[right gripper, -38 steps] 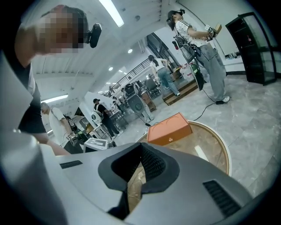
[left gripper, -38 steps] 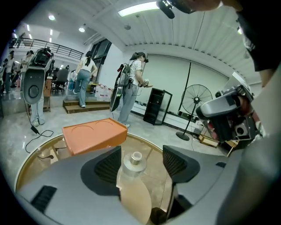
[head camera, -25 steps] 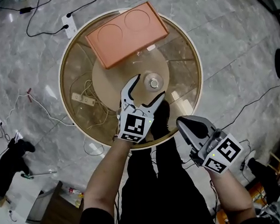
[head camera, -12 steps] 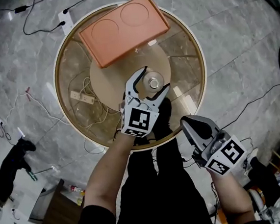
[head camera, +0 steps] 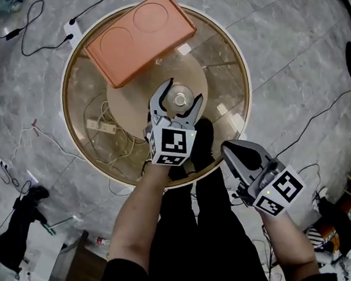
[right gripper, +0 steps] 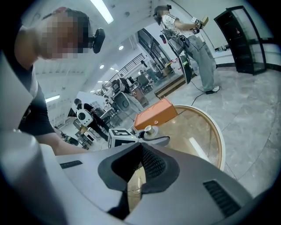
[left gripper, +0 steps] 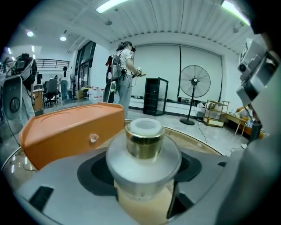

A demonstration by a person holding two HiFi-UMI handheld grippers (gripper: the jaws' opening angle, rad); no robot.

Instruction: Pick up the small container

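The small container (head camera: 181, 97) is a squat frosted jar with a gold neck and a white cap. It stands upright near the middle of the round glass table (head camera: 238, 69). My left gripper (head camera: 185, 91) reaches over the table with one finger on each side of the jar. Its jaws are closing, and I see no firm press on the jar. In the left gripper view the container (left gripper: 143, 147) fills the space between the grey jaws. My right gripper (head camera: 226, 148) hangs shut and empty off the table's near edge, by my legs.
An orange rectangular box (head camera: 136, 37) lies on the table just beyond the jar. A power strip (head camera: 100, 125) and cables show under the glass. Cables run over the marble floor. A standing fan (left gripper: 194, 83) and a person (left gripper: 124, 66) are far behind.
My left gripper has moved forward and right until the jar sits between its jaws, which have narrowed a little. The right gripper has barely moved.
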